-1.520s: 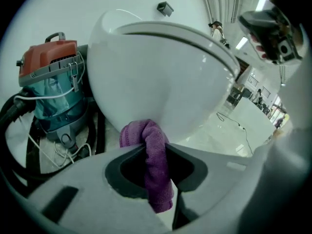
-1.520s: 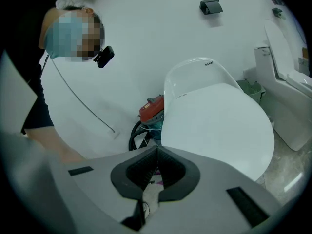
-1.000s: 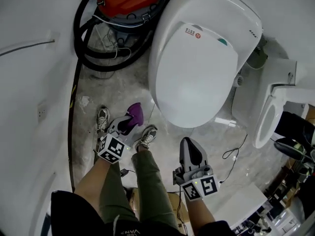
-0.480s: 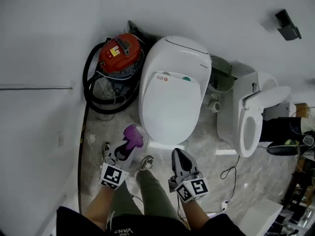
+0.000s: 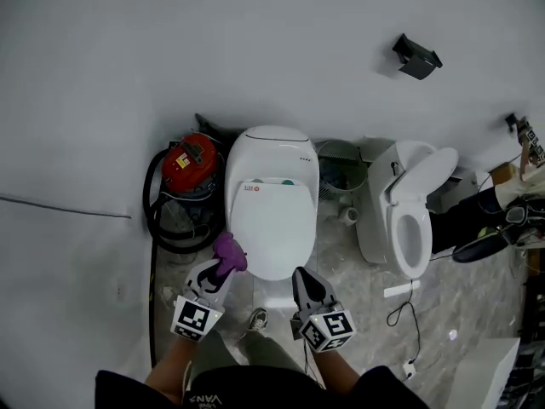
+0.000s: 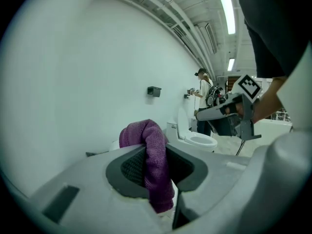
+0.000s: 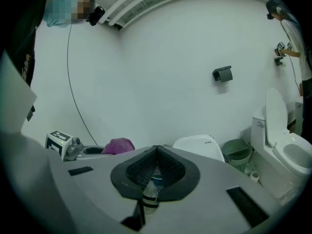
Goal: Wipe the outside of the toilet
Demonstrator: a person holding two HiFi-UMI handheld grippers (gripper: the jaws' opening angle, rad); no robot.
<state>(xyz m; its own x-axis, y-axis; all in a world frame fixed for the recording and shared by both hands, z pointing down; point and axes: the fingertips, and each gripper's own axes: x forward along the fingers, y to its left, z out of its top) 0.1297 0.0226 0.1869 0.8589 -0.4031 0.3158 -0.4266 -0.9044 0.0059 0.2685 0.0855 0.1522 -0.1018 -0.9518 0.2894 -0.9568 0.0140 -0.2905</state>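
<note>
Person with cleaning cloth stands before a closed white toilet (image 5: 272, 216). A small red-and-white label (image 5: 249, 188) marks its lid, the print too small to read. A yellow sticker (image 5: 182, 161) shows on the red vacuum cleaner (image 5: 194, 170) just left of the bowl, and the letters "VAN" run along the person's waistband (image 5: 209, 399). Both forearms reach forward, side by side, with the marker cubes facing up. The left gripper (image 5: 217, 271) clamps a purple cloth (image 5: 230, 250) at the toilet's front left edge; contact cannot be told. The right gripper (image 5: 305, 281) points at the bowl's front, its jaw tips pressed together. What shows in the slit behind them cannot be made out.
</note>
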